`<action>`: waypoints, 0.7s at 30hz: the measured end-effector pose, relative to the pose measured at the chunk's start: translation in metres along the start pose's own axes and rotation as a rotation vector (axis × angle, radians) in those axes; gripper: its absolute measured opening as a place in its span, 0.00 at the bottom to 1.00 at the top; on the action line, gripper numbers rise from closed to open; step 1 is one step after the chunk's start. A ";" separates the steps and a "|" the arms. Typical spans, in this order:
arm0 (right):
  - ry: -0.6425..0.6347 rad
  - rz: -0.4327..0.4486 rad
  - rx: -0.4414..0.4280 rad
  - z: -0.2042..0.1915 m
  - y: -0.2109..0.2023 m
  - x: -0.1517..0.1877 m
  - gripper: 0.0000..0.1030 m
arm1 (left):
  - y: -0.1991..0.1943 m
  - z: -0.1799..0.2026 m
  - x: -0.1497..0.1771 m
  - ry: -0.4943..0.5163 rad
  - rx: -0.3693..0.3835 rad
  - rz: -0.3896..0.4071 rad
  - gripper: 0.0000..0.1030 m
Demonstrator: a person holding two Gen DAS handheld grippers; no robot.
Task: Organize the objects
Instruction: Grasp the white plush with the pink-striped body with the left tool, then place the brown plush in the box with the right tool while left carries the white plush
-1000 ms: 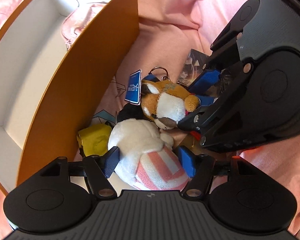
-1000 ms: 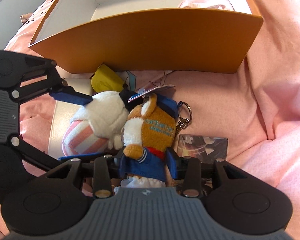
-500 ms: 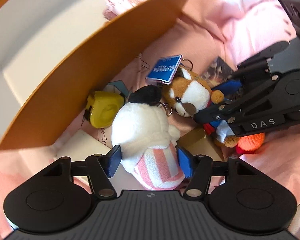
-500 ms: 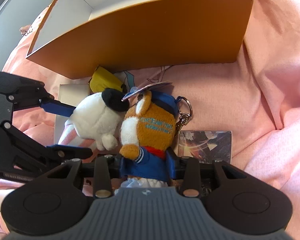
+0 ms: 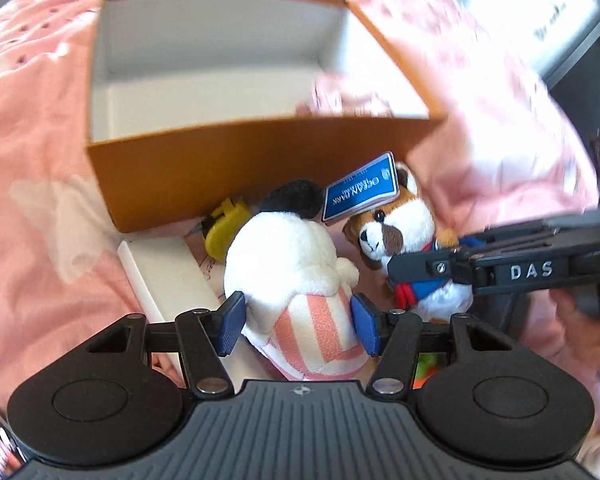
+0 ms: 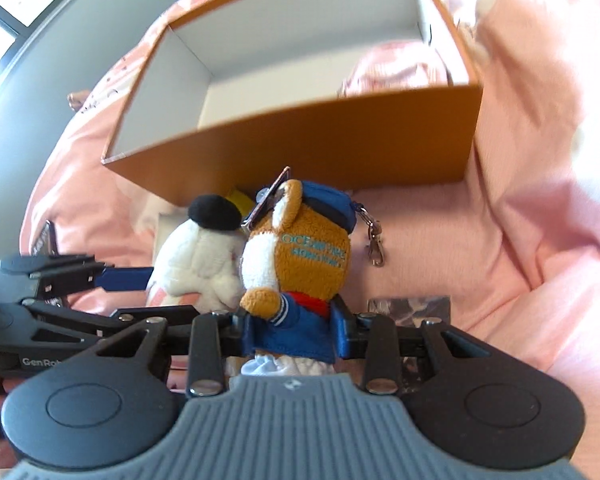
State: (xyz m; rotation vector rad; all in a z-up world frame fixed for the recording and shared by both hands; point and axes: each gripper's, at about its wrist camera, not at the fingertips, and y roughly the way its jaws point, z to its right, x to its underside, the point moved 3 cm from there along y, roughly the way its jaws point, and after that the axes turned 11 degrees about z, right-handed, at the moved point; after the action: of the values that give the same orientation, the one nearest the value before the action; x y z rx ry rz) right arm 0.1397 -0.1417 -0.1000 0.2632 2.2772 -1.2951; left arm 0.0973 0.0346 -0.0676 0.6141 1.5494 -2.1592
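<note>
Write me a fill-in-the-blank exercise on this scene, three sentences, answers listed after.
1. The left gripper has the white plush in ____-striped clothes between its closing jaws.
2. The right gripper grips the brown plush, whose cap is ____.
3. The open box is orange outside and ____ inside.

Missing words: pink; blue; white

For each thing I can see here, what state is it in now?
orange box: open, a pink item inside.
white plush: gripped by left hand-held gripper, its jaws closing.
brown plush: gripped by right hand-held gripper.
blue tag: tilted, on brown plush.
yellow item: lying beside box.
</note>
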 end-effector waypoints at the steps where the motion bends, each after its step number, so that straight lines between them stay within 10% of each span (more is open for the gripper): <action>1: -0.004 0.011 0.001 -0.002 -0.003 -0.002 0.37 | -0.005 0.001 -0.001 -0.027 0.001 0.027 0.63; 21: -0.045 0.298 -0.105 -0.037 -0.091 -0.084 0.37 | -0.062 0.009 -0.073 -0.089 0.092 0.380 0.62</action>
State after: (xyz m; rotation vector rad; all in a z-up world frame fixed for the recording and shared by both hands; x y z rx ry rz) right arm 0.1630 -0.1521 0.0265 0.5093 2.1614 -1.0161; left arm 0.1206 0.0496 0.0244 0.7623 1.1816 -1.9461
